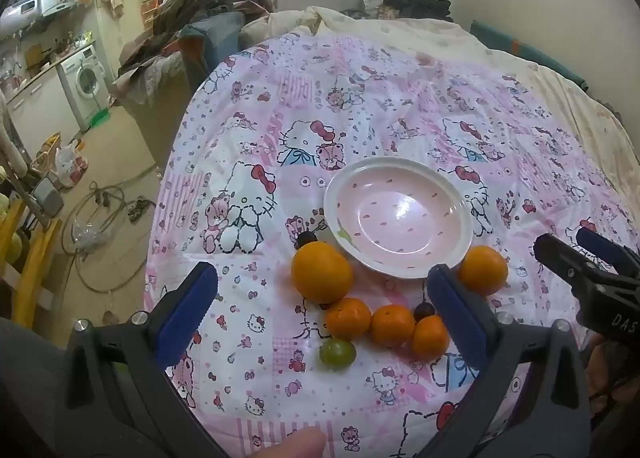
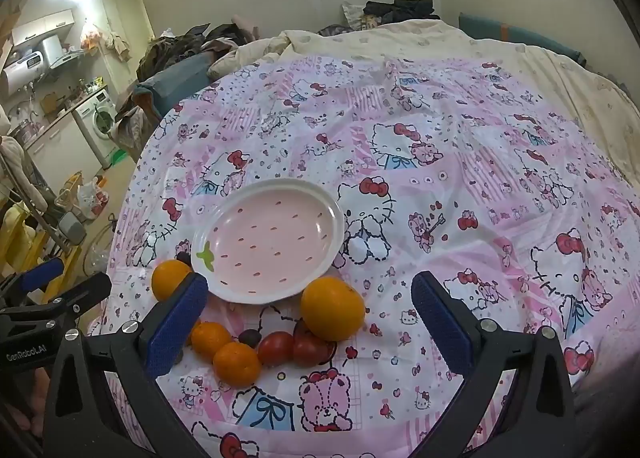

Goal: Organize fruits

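A pink plate with a white rim lies empty on the Hello Kitty sheet; it also shows in the right wrist view. Fruit lies loose in front of it: a large orange, a second orange, three small tangerines, a green fruit and dark grapes. The right wrist view also shows red tomatoes beside an orange. My left gripper is open above the fruit, empty. My right gripper is open and empty; it shows at the left view's right edge.
The pink sheet covers a bed with a cream quilt behind. The bed's left edge drops to a floor with a hose, bags and a washing machine. Clothes are piled at the back left.
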Motion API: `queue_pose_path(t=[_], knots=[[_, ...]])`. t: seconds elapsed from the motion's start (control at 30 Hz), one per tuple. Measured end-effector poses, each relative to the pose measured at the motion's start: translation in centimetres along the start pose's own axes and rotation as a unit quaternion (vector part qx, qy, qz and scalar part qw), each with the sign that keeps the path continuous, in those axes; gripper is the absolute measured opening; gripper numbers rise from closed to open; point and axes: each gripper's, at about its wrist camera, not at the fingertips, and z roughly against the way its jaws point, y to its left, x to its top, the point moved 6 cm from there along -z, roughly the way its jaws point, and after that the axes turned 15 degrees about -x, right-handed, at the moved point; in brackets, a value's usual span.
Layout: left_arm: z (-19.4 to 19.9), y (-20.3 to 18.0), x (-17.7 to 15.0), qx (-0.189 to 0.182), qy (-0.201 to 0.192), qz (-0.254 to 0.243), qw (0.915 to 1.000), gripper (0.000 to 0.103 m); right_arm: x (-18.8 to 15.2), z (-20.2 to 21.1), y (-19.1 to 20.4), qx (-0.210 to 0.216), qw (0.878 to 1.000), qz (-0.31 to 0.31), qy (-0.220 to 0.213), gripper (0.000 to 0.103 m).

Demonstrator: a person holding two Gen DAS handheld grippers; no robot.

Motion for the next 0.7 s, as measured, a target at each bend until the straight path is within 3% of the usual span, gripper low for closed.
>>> queue_pose_path(t=[0.7], knots=[[0.28, 0.42, 0.24, 0.012, -0.006, -0.005, 0.9999, 0.103, 0.0, -0.29, -0.43, -0.003, 1.0, -0.005, 0.0, 0.103]])
